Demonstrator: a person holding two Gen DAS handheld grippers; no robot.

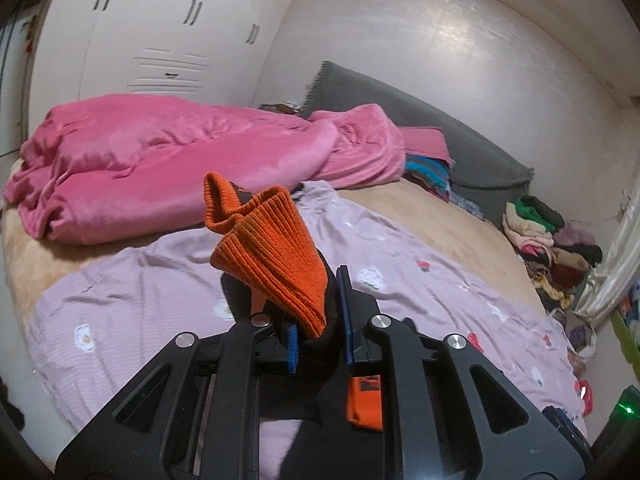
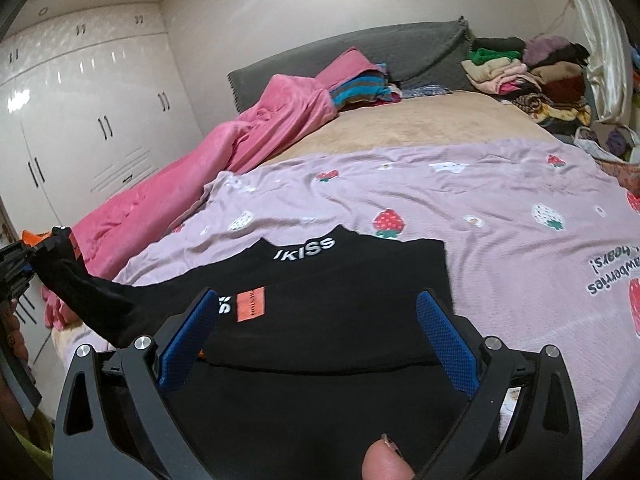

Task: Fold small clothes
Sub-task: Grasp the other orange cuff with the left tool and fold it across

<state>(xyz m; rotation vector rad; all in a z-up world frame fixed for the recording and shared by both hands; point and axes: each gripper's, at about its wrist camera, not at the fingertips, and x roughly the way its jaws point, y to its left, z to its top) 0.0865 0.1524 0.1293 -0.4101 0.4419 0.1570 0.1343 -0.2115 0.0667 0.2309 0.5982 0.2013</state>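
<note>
A small black sweater [image 2: 344, 276] with white collar lettering and an orange label [image 2: 251, 304] lies flat on the lilac strawberry sheet [image 2: 500, 208]. My left gripper [image 1: 320, 326] is shut on its left sleeve, whose orange ribbed cuff [image 1: 264, 248] sticks up past the blue pads [image 1: 344, 312]. In the right wrist view that sleeve [image 2: 84, 296] is lifted and stretched out to the left, up to the left gripper [image 2: 16, 264]. My right gripper [image 2: 316, 340] hovers open over the sweater's body, its pads wide apart with nothing pinched. A person's fingertip [image 2: 384, 460] shows at the bottom edge.
A crumpled pink blanket [image 1: 160, 160] covers the far left of the bed. A grey headboard cushion [image 2: 360, 52] and a pile of mixed clothes [image 2: 532, 76] stand at the back right. White wardrobe doors [image 2: 80, 120] line the left wall.
</note>
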